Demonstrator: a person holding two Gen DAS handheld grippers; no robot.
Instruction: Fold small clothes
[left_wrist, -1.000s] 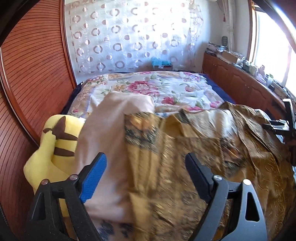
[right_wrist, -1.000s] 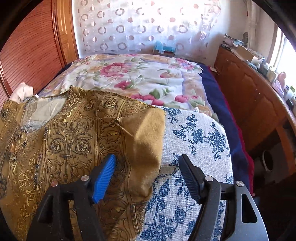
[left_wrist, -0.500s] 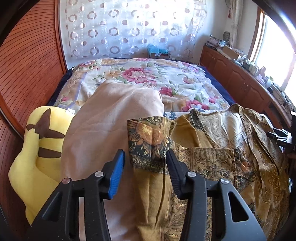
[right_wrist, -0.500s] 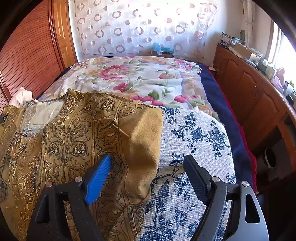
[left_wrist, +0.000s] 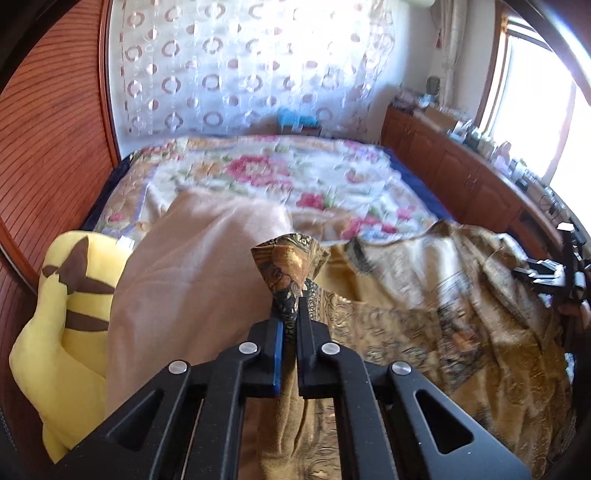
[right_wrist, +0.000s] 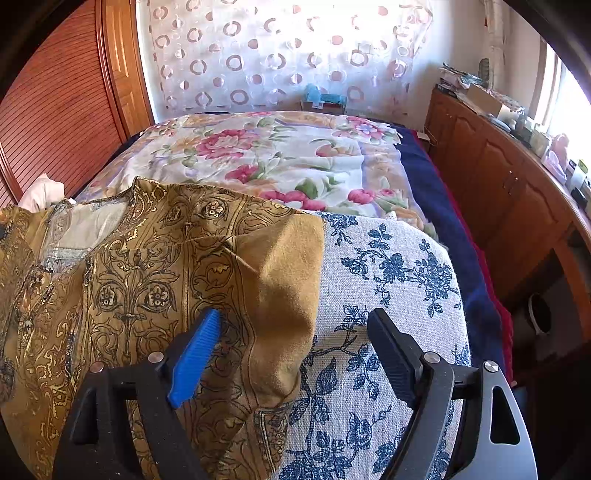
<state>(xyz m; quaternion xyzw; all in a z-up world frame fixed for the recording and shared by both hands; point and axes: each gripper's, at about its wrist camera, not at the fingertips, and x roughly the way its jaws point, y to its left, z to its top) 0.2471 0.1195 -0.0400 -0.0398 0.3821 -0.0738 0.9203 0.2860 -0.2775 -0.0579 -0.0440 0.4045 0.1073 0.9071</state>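
Note:
A gold patterned garment (left_wrist: 424, 325) lies spread over a blue-flowered cloth surface (right_wrist: 388, 295). My left gripper (left_wrist: 290, 314) is shut on the garment's dark floral sleeve cuff (left_wrist: 290, 266), which bunches up out of the pinched jaws. In the right wrist view the same garment (right_wrist: 147, 277) covers the left half of the surface, its plain gold sleeve (right_wrist: 288, 280) folded toward me. My right gripper (right_wrist: 295, 332) hovers open over that sleeve's edge, blue pad over the fabric, black finger over the flowered cloth. The right gripper also shows at the far right (left_wrist: 554, 273).
A beige cushion (left_wrist: 192, 273) and a yellow plush toy (left_wrist: 59, 325) lie left of the garment. Behind is a bed with a floral blanket (right_wrist: 288, 158). A wooden cabinet (right_wrist: 509, 199) runs along the right; slatted wood panels (left_wrist: 51, 122) stand on the left.
My left gripper moved onto the sleeve cuff and closed from wide open to pinched on it, lifting the cuff. The right gripper stayed put and widened slightly.

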